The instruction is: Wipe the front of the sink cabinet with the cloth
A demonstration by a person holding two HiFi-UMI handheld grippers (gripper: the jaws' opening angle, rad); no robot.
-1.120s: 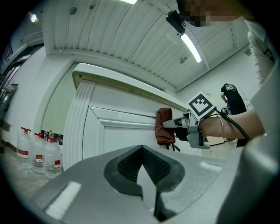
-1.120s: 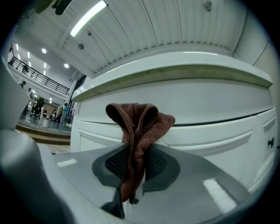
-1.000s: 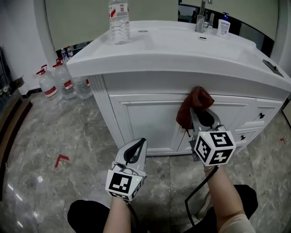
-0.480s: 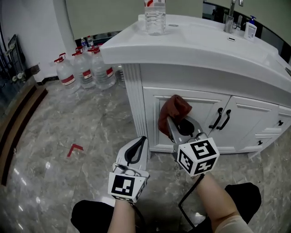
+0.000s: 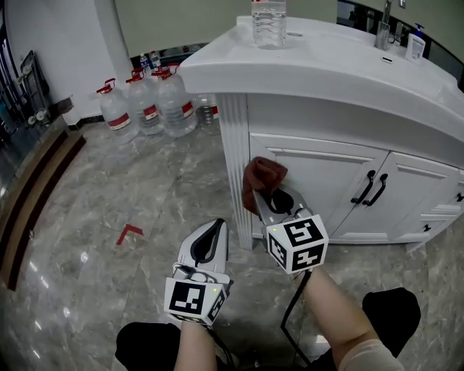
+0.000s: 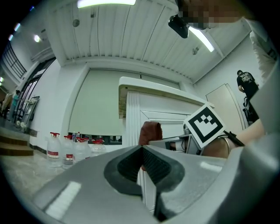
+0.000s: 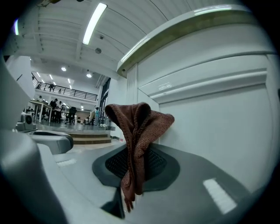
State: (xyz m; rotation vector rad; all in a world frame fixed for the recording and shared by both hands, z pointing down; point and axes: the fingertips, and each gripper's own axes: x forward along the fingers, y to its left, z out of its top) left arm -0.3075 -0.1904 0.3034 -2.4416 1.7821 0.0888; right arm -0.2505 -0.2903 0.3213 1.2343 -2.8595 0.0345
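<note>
A brown-red cloth is pinched in my right gripper, which is shut on it and holds it against the left end of the white sink cabinet front, beside the fluted corner post. In the right gripper view the cloth stands bunched above the jaws, close to the cabinet door panel. My left gripper hangs lower left over the floor, shut and holding nothing. From the left gripper view, the cloth and the right gripper's marker cube show ahead.
Several large water bottles stand on the marble floor left of the cabinet. A clear bottle sits on the countertop, with a faucet and soap bottle farther right. Black door handles sit on the cabinet doors. A red floor mark lies left.
My right gripper has carried the cloth leftward along the cabinet front, from near the door handles to the left corner post. The left gripper has stayed shut and low.
</note>
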